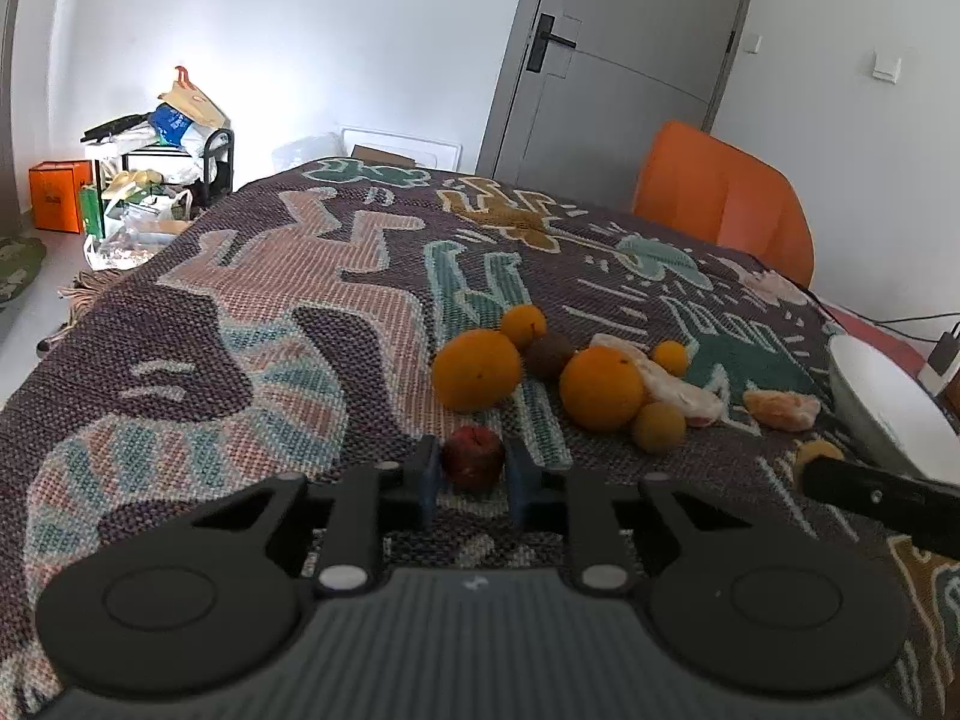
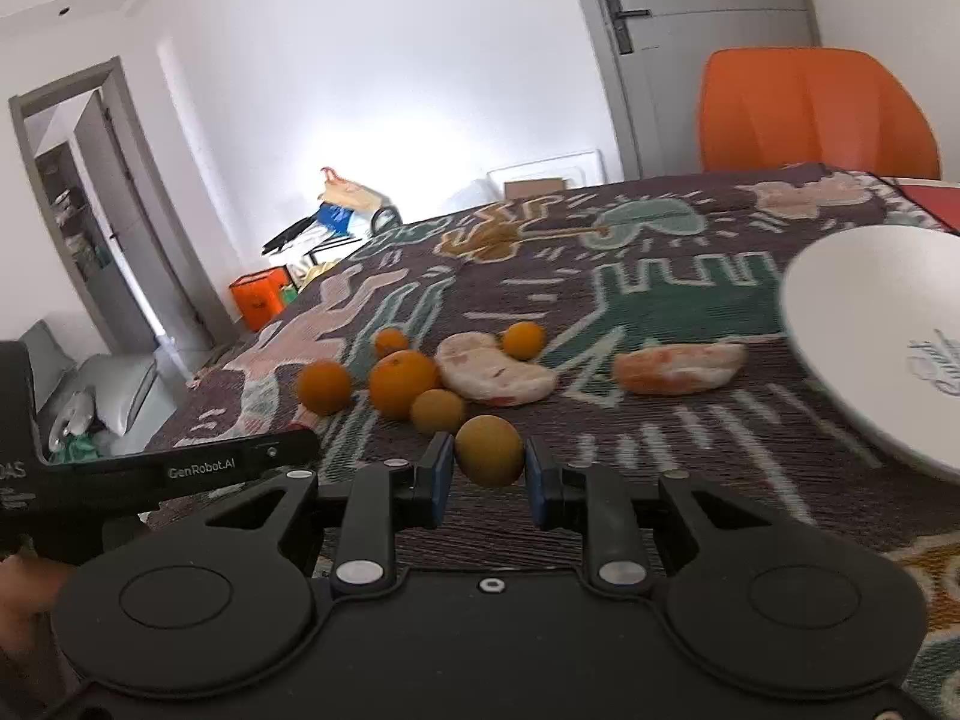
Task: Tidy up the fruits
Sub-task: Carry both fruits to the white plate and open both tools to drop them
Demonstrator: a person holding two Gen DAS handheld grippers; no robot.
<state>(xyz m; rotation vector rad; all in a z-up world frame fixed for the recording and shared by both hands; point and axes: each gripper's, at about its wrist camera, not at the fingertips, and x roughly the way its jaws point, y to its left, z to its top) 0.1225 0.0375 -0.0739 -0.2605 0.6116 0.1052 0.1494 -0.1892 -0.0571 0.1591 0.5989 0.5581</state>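
Observation:
My left gripper (image 1: 474, 471) is shut on a small dark red fruit (image 1: 473, 457) low over the patterned cloth. Beyond it lie two big oranges (image 1: 477, 369) (image 1: 603, 387), a brown fruit (image 1: 549, 355), small orange fruits (image 1: 523, 324) (image 1: 670, 358) and a yellowish one (image 1: 659, 427). My right gripper (image 2: 487, 471) is shut on a round yellow-brown fruit (image 2: 489, 450). A white bowl (image 2: 870, 324) sits to its right, and it also shows at the right edge of the left wrist view as the bowl (image 1: 882, 408).
Pieces of peeled citrus (image 2: 495, 375) (image 2: 681, 367) lie among the fruit. An orange chair (image 1: 723, 198) stands behind the table's far edge. The left gripper's body (image 2: 180, 468) reaches in from the left in the right wrist view. Cluttered shelves and boxes (image 1: 156, 174) stand by the wall.

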